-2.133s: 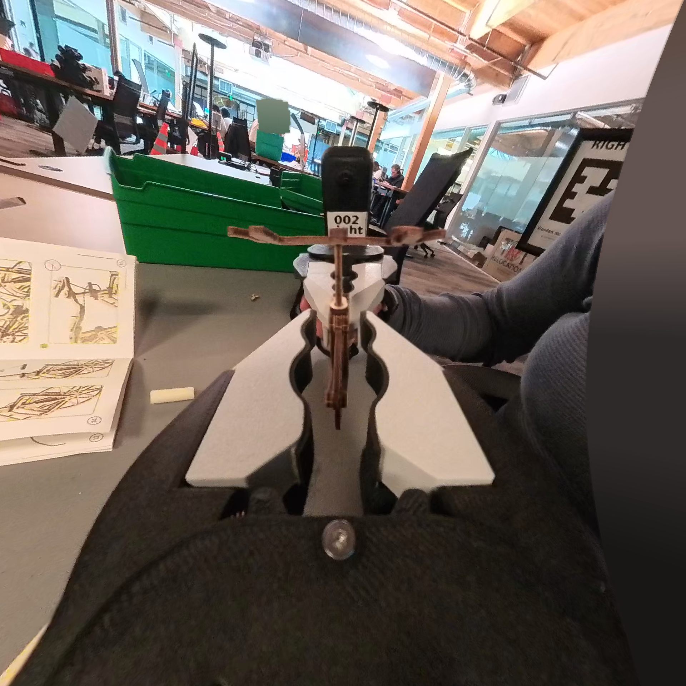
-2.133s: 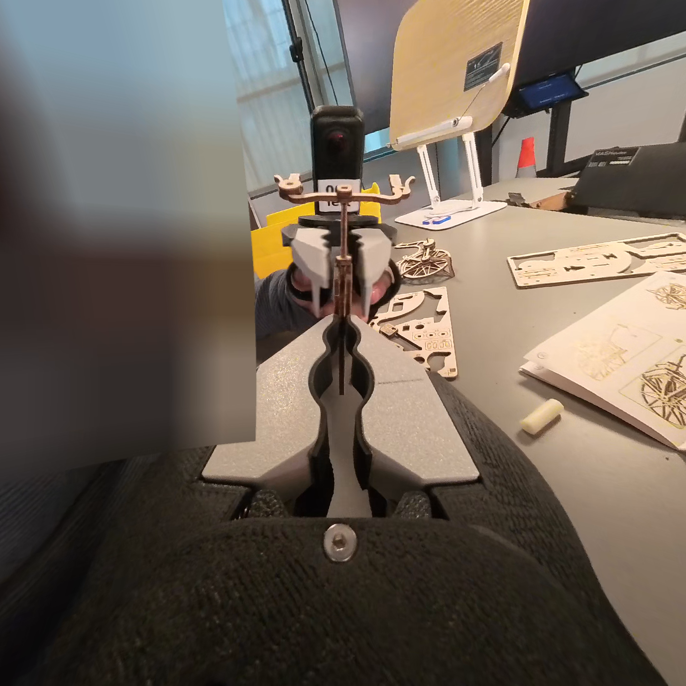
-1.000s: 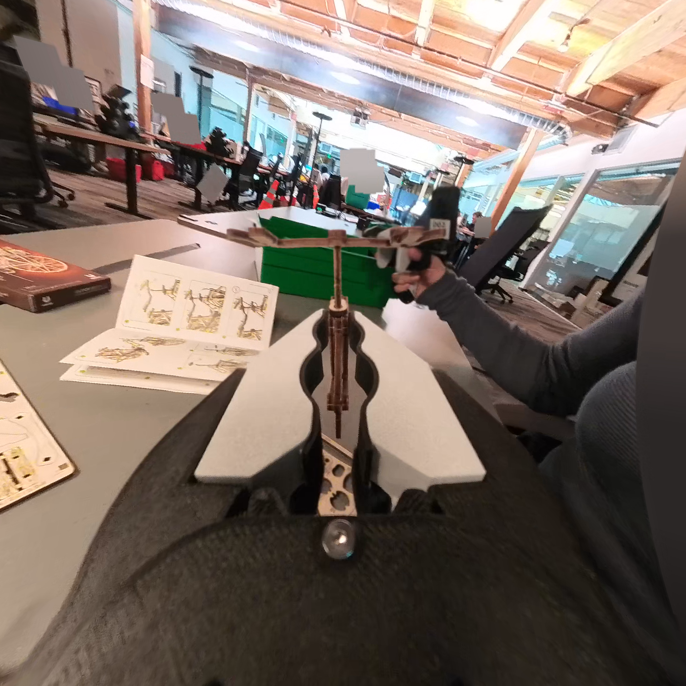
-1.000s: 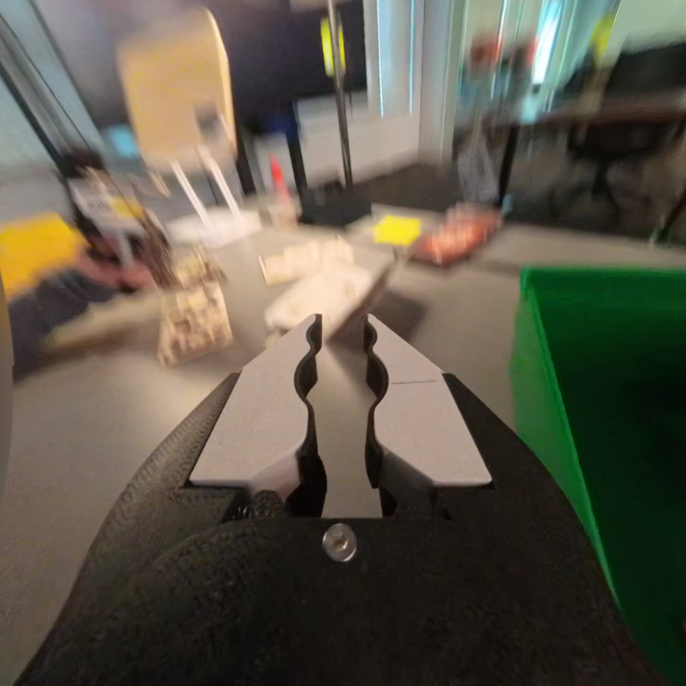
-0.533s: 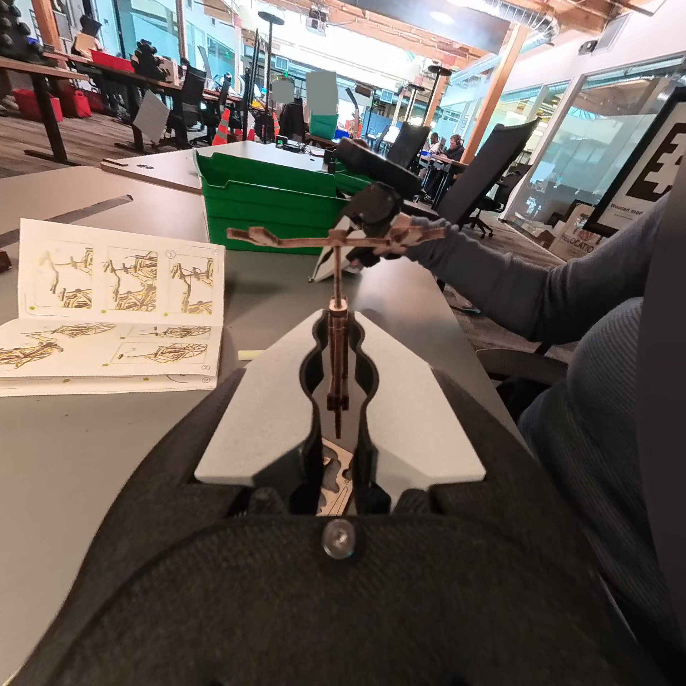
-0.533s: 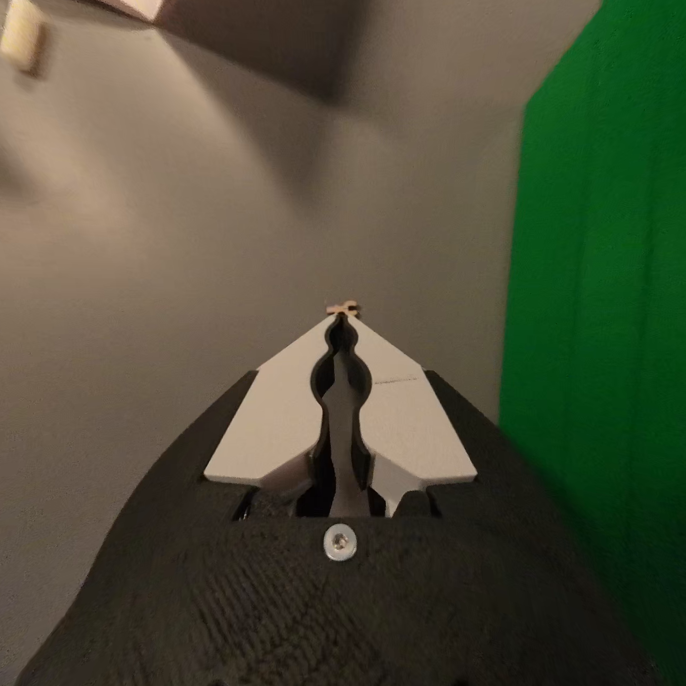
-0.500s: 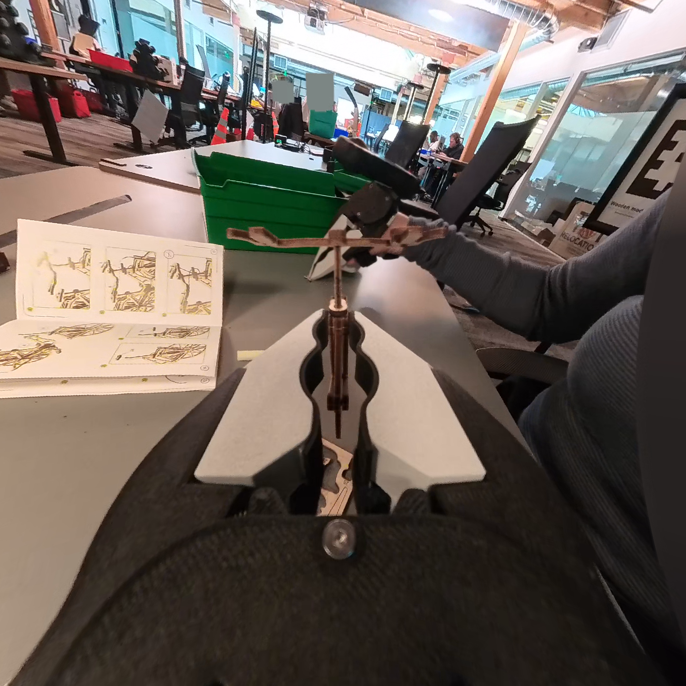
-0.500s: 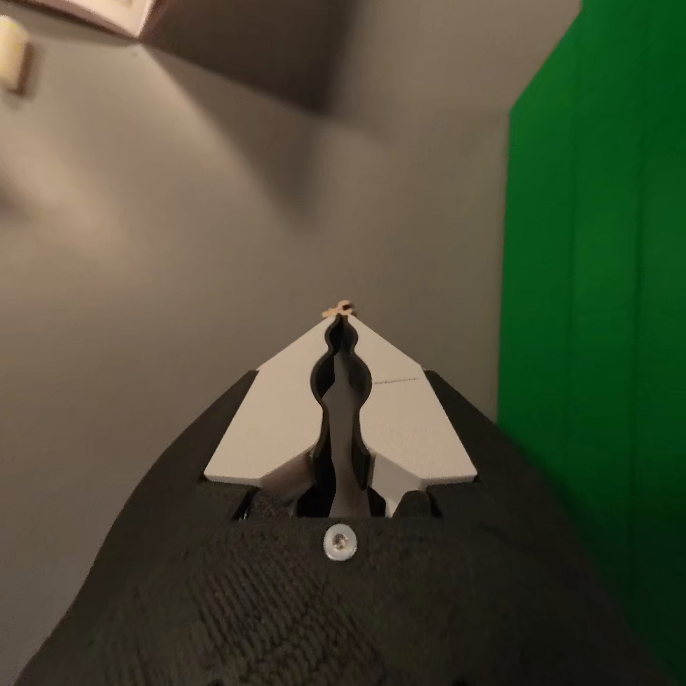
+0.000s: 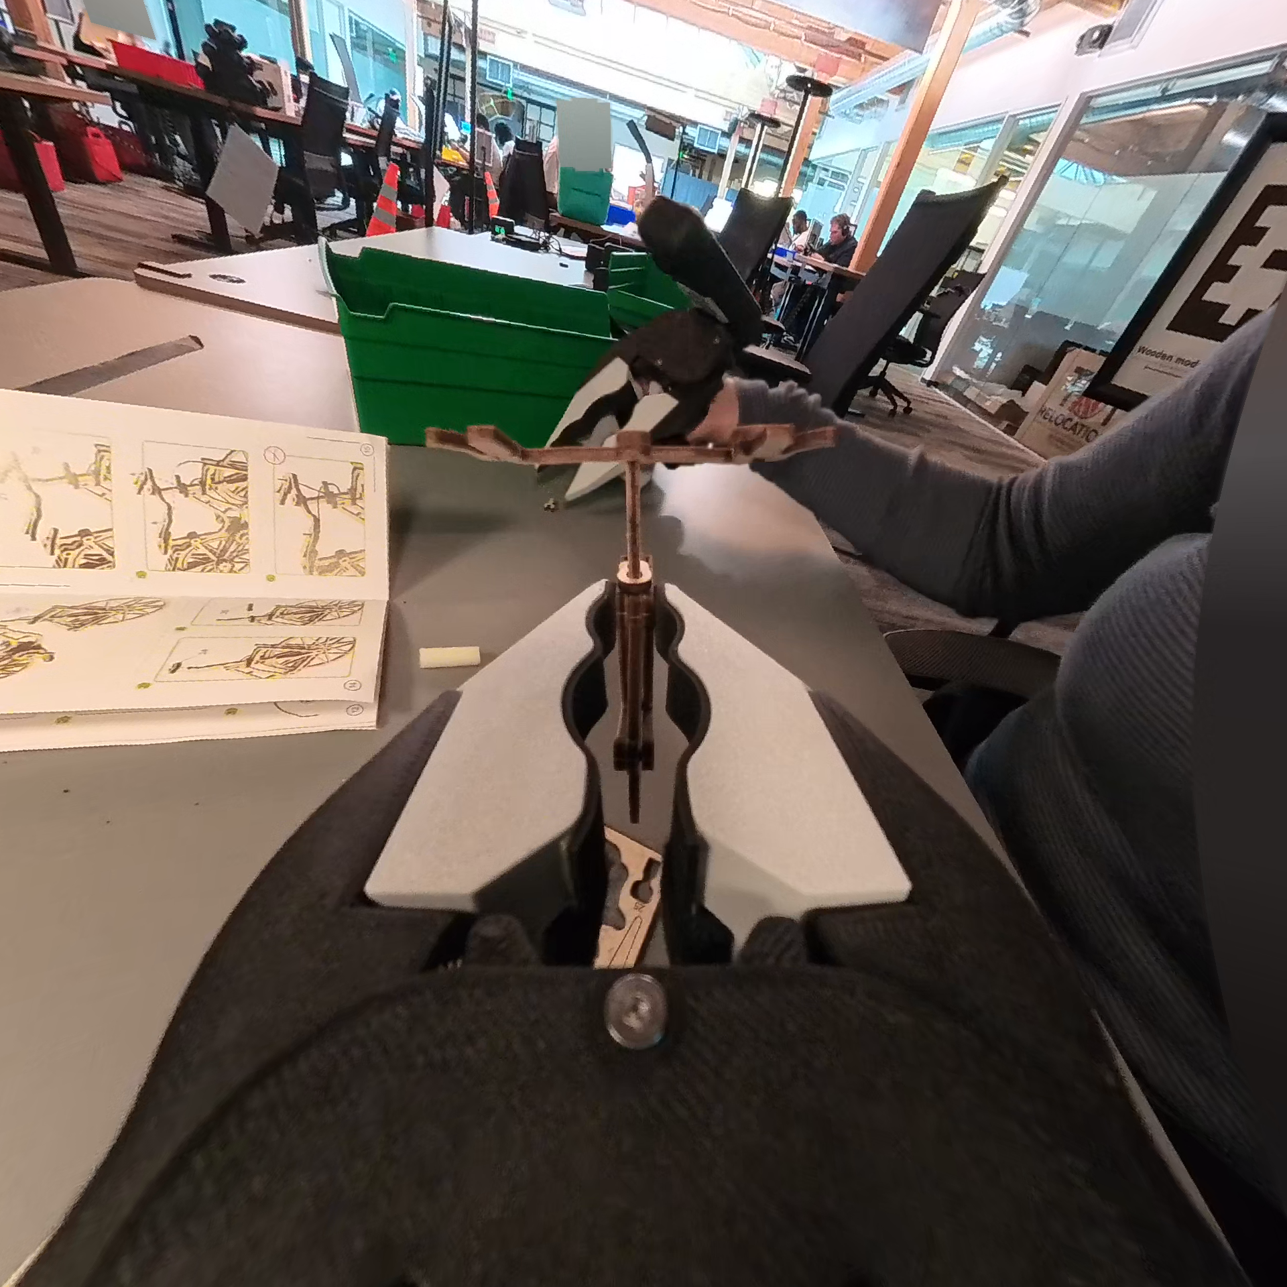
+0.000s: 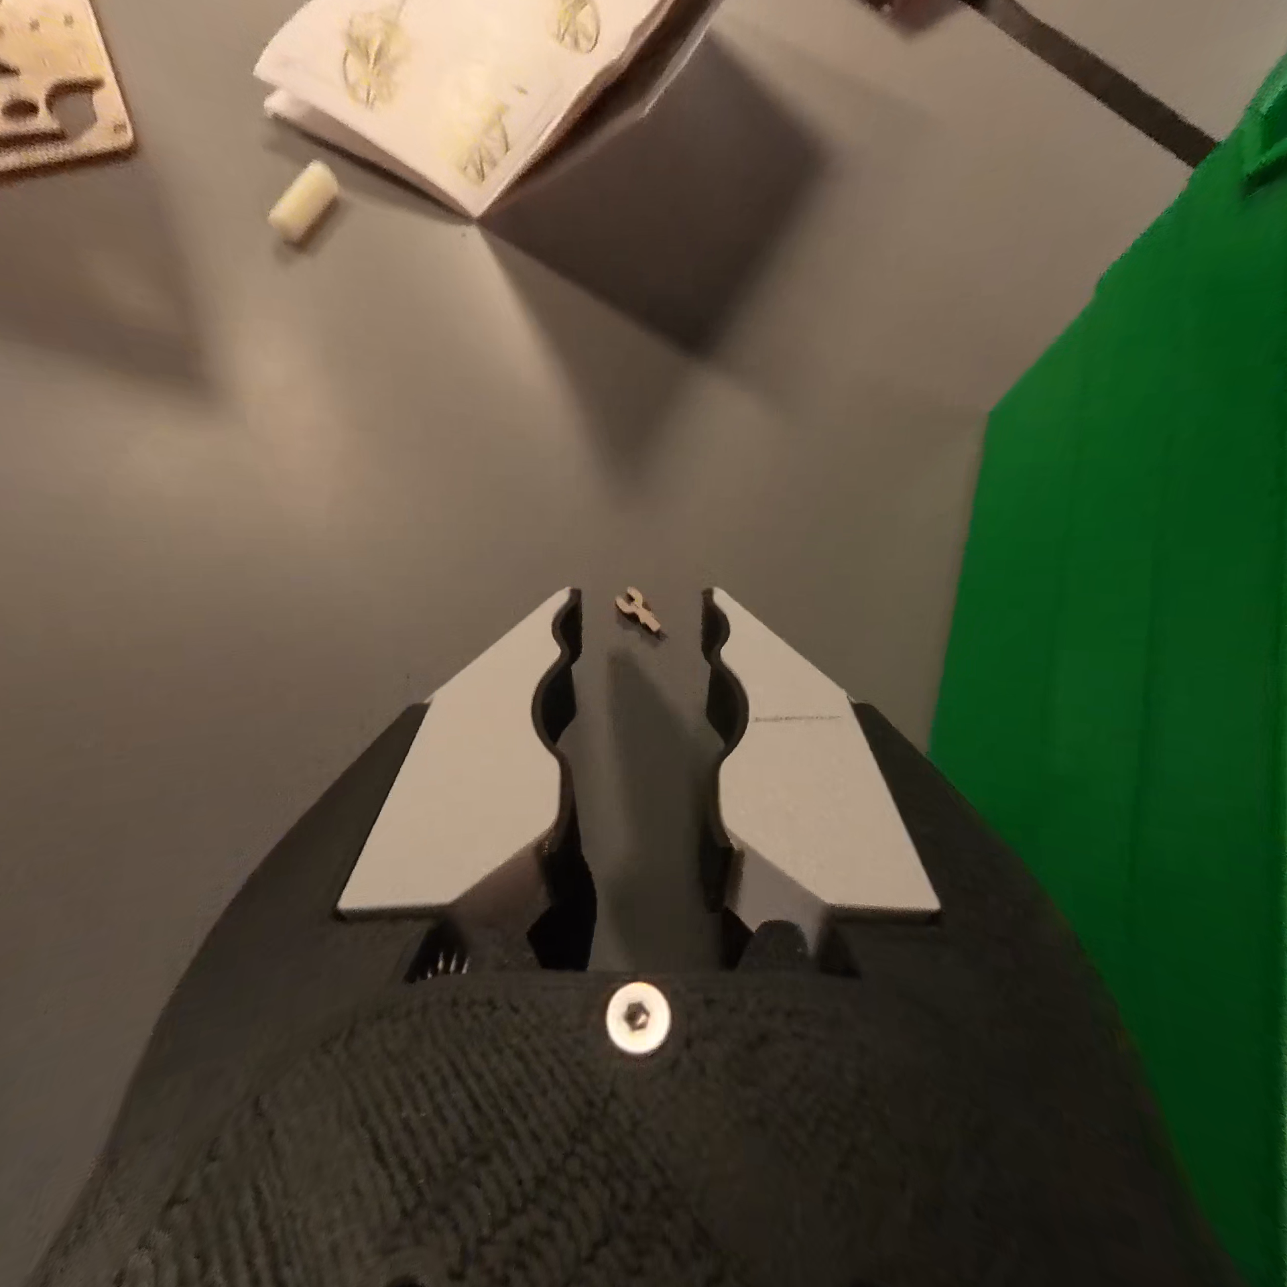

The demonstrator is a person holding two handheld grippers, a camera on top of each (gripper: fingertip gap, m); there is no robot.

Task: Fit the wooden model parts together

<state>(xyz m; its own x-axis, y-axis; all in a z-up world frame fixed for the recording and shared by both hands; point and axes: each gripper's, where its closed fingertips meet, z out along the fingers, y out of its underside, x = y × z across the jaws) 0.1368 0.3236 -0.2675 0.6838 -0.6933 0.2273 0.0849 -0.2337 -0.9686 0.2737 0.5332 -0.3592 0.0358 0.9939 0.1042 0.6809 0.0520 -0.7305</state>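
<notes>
Open-plan workshop office: exposed timber ceiling beams (image 9: pixel 731 28), rows of desks (image 9: pixel 139 90), office chairs (image 9: pixel 898 278), glass partitions (image 9: pixel 1086 230).

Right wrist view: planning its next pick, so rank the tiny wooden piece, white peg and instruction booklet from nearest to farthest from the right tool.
1. Tiny wooden piece, between the open right tool's tips.
2. White peg, far upper left.
3. Instruction booklet, just beyond the peg, top.

A green bin (image 9: pixel 473 362) stands behind an open instruction booklet (image 9: pixel 188 557).
</notes>
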